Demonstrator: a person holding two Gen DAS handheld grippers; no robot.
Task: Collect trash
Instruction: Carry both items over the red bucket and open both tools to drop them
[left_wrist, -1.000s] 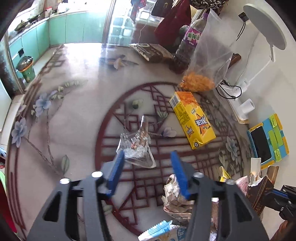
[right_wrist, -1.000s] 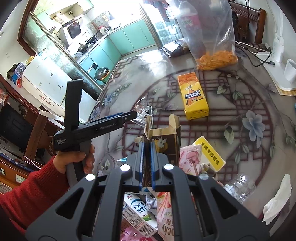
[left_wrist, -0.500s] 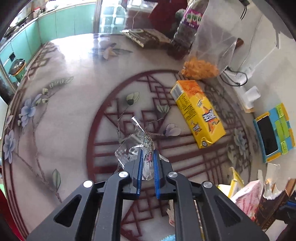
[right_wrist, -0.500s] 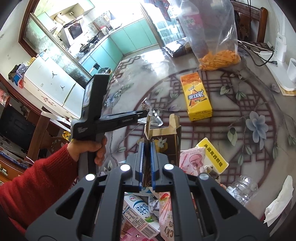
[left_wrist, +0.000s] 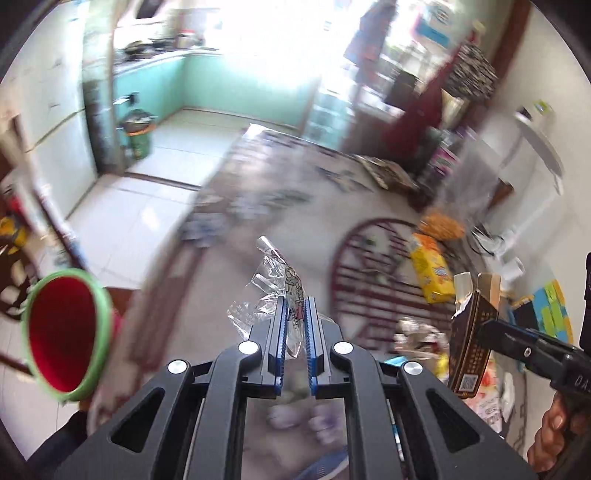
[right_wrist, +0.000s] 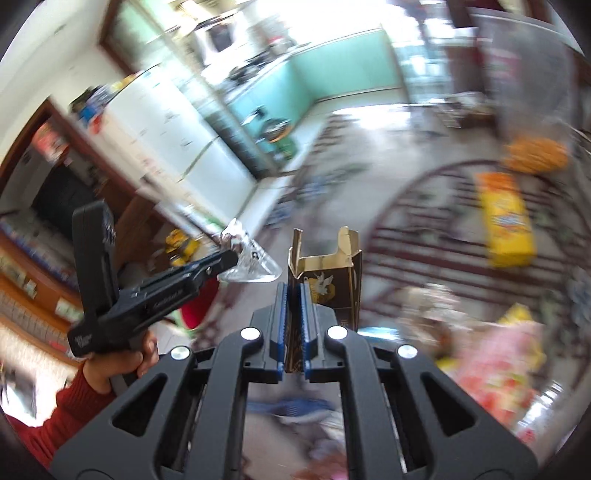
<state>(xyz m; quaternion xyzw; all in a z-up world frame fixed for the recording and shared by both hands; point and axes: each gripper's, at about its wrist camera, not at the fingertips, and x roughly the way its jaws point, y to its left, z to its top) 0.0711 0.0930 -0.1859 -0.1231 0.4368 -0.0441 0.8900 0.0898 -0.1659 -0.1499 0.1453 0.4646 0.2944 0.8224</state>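
My left gripper (left_wrist: 294, 301) is shut on a crumpled clear plastic wrapper (left_wrist: 275, 284) and holds it up in the air above the table edge. The same wrapper (right_wrist: 245, 260) shows in the right wrist view, at the tip of the left gripper (right_wrist: 227, 262). My right gripper (right_wrist: 293, 290) is shut on an open dark brown carton with a gold lining (right_wrist: 328, 284), held upright off the table. That carton (left_wrist: 472, 332) shows at the right of the left wrist view. A red bin with a green rim (left_wrist: 64, 330) is low at the left, off the table.
On the patterned table (left_wrist: 280, 221) lie a yellow snack box (left_wrist: 430, 271), a clear bag of orange snacks (left_wrist: 443, 221) and a heap of wrappers (right_wrist: 491, 362). A green kitchen bin (left_wrist: 138, 134) stands on the tiled floor. Both views are motion-blurred.
My left gripper closed on the clear wrapper, lifted it off the table and swung left toward the red bin. My right gripper swung the same way, still holding the carton.
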